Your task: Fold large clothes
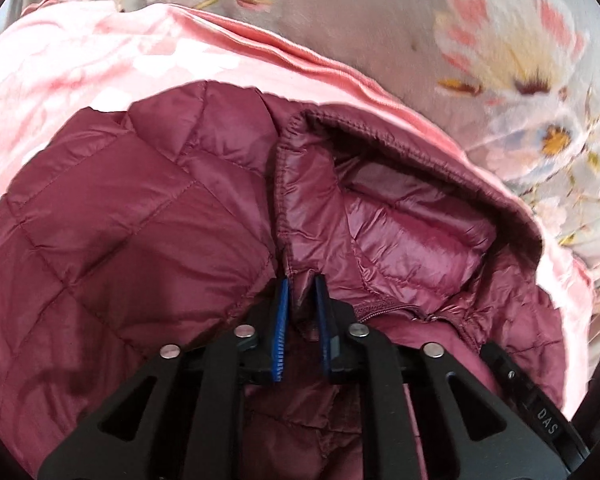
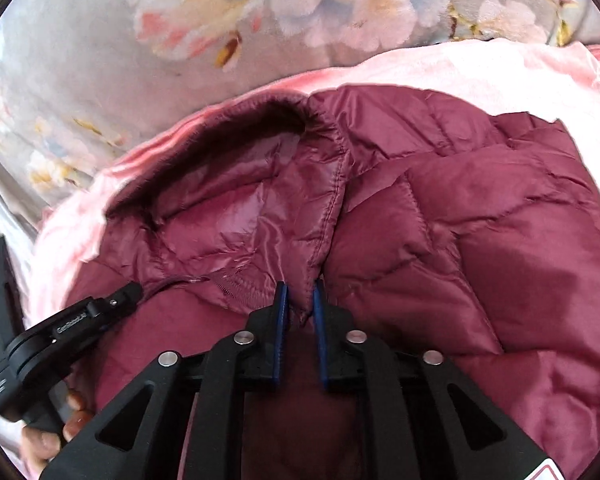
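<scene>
Maroon quilted jacket; pink blanket; grey floral sheet; black hand-held gripper, blue pads.

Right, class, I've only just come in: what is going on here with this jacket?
A person is holding a two-finger gripper in each hand to fold a maroon quilted jacket lying on a pink blanket over floral bedding. The left gripper and the right gripper each pinch jacket fabric near the hood. No fold shows yet.
</scene>
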### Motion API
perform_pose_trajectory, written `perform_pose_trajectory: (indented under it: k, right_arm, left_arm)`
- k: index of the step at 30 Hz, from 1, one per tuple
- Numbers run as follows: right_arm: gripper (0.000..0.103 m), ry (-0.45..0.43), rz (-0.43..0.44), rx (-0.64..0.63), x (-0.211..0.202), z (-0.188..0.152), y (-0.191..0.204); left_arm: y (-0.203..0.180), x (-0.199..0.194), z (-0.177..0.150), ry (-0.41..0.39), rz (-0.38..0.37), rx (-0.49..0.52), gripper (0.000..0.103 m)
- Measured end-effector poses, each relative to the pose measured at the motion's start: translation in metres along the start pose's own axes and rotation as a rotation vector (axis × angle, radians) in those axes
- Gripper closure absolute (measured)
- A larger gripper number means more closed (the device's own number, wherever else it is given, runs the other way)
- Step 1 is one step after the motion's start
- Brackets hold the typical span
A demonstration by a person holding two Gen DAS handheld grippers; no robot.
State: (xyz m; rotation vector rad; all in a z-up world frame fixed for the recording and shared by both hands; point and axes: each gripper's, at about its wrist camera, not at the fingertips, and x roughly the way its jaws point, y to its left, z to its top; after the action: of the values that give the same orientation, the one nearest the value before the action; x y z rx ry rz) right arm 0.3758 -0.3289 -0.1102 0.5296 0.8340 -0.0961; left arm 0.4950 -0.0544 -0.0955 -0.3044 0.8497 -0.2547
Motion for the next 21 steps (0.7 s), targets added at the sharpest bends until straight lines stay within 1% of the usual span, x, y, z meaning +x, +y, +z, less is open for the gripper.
perform_pose_trajectory:
  k: [1, 3, 4, 5, 6, 8, 11, 14, 16, 17, 19, 21]
  right_arm:
    - [0.085, -0.043, 0.011, -0.001, -0.012, 0.004, 0.0]
    - [0.085, -0.106, 0.043, 0.004, -0.029, 0.014, 0.001]
    - [0.085, -0.138, 0.062, 0.009, -0.035, 0.027, 0.003]
    - [0.085, -0.151, 0.062, 0.01, -0.035, 0.035, 0.005]
    - [0.085, -0.166, 0.059, 0.013, -0.035, 0.046, 0.007]
    - [0.085, -0.186, 0.064, 0.041, -0.025, 0.072, 0.011]
    - [0.085, -0.183, 0.051, 0.064, -0.006, 0.099, 0.016]
    - [0.085, -0.162, 0.021, 0.031, 0.018, 0.11, 0.026]
    - [0.085, -0.121, -0.007, -0.005, 0.033, 0.104, 0.032]
    - [0.087, -0.102, -0.021, -0.019, 0.039, 0.1, 0.032]
    - [0.089, -0.066, -0.034, -0.034, 0.047, 0.091, 0.031]
    - [0.09, -0.049, -0.05, -0.055, 0.05, 0.082, 0.028]
  left_arm:
    - [0.001, -0.006, 0.003, -0.017, 0.0, -0.003, 0.078]
    - [0.0, -0.022, 0.014, -0.071, 0.001, 0.007, 0.075]
    - [-0.001, -0.028, 0.02, -0.093, 0.009, 0.013, 0.074]
    - [-0.004, -0.033, 0.029, -0.118, 0.017, 0.02, 0.073]
    - [-0.007, -0.035, 0.038, -0.132, 0.018, 0.018, 0.07]
    - [-0.016, -0.041, 0.057, -0.153, 0.023, 0.005, 0.069]
    - [-0.033, -0.038, 0.082, -0.158, 0.019, -0.01, 0.068]
    - [-0.047, -0.028, 0.106, -0.157, 0.023, -0.032, 0.068]
    - [-0.053, -0.017, 0.115, -0.156, 0.056, -0.032, 0.068]
    - [-0.053, -0.01, 0.117, -0.15, 0.07, -0.029, 0.068]
    - [-0.054, 0.006, 0.117, -0.12, 0.103, -0.023, 0.068]
    - [-0.05, 0.018, 0.112, -0.084, 0.114, -0.024, 0.068]
